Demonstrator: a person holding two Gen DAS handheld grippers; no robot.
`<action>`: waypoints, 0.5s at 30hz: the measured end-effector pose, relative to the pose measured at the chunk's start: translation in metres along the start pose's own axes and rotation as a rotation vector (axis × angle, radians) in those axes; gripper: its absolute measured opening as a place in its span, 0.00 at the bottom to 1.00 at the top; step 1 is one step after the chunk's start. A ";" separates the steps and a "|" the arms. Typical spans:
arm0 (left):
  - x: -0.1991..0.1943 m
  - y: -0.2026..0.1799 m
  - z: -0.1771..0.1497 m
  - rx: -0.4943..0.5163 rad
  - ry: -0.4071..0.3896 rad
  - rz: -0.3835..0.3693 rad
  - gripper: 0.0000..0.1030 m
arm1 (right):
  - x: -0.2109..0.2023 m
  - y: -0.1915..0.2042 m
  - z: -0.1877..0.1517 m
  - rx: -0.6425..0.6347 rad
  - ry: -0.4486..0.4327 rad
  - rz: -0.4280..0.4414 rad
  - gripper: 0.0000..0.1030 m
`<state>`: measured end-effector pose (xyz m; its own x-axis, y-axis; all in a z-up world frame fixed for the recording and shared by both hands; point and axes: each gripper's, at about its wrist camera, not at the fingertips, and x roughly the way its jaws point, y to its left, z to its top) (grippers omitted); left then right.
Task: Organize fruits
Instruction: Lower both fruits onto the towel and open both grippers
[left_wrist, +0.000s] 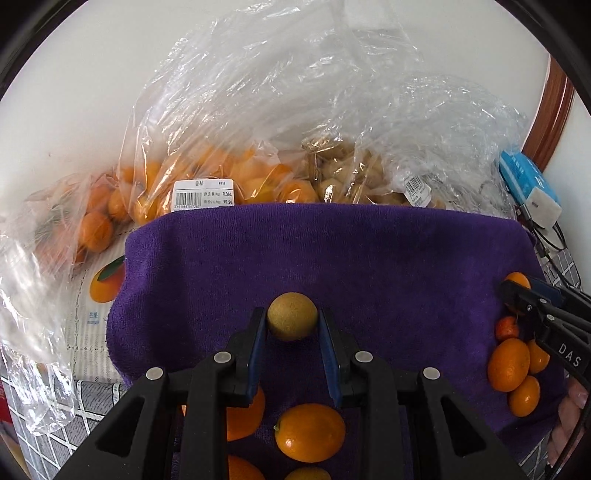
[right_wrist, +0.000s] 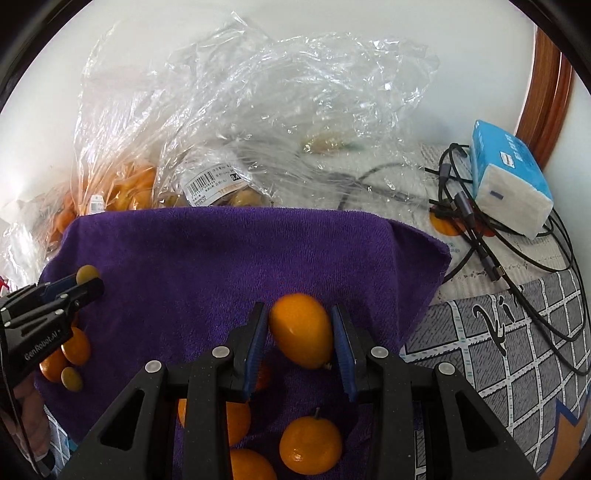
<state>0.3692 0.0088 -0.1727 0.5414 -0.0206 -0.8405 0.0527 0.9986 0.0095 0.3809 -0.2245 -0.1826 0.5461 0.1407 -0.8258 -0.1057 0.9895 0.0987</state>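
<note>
My left gripper (left_wrist: 291, 319) is shut on a round brownish-green fruit (left_wrist: 291, 315) above the purple towel (left_wrist: 332, 251); it also shows at the left of the right wrist view (right_wrist: 88, 282). My right gripper (right_wrist: 300, 325) is shut on an oval orange kumquat (right_wrist: 301, 334); it shows at the right of the left wrist view (left_wrist: 513, 291). Loose kumquats (left_wrist: 309, 432) lie on the towel below the left gripper, and more kumquats and a small mandarin (right_wrist: 309, 445) lie below the right one.
Clear plastic bags of orange fruit (left_wrist: 207, 184) and brown fruit (left_wrist: 347, 173) stand behind the towel against the white wall. A blue tissue pack (right_wrist: 509, 177) and tangled black cables (right_wrist: 480, 221) lie at the right on the patterned tablecloth (right_wrist: 498, 350).
</note>
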 end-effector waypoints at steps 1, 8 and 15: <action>0.000 0.000 0.000 0.001 0.001 -0.003 0.26 | 0.000 0.000 0.000 0.000 0.001 0.000 0.34; 0.000 0.004 0.002 -0.007 -0.001 -0.042 0.28 | -0.001 0.004 -0.002 -0.026 0.007 0.012 0.49; -0.034 0.002 0.006 0.005 -0.067 -0.073 0.51 | -0.025 0.015 -0.010 -0.035 -0.026 -0.034 0.59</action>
<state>0.3557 0.0115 -0.1412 0.5912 -0.0965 -0.8007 0.0982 0.9940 -0.0472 0.3576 -0.2137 -0.1656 0.5710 0.1079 -0.8138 -0.1153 0.9920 0.0507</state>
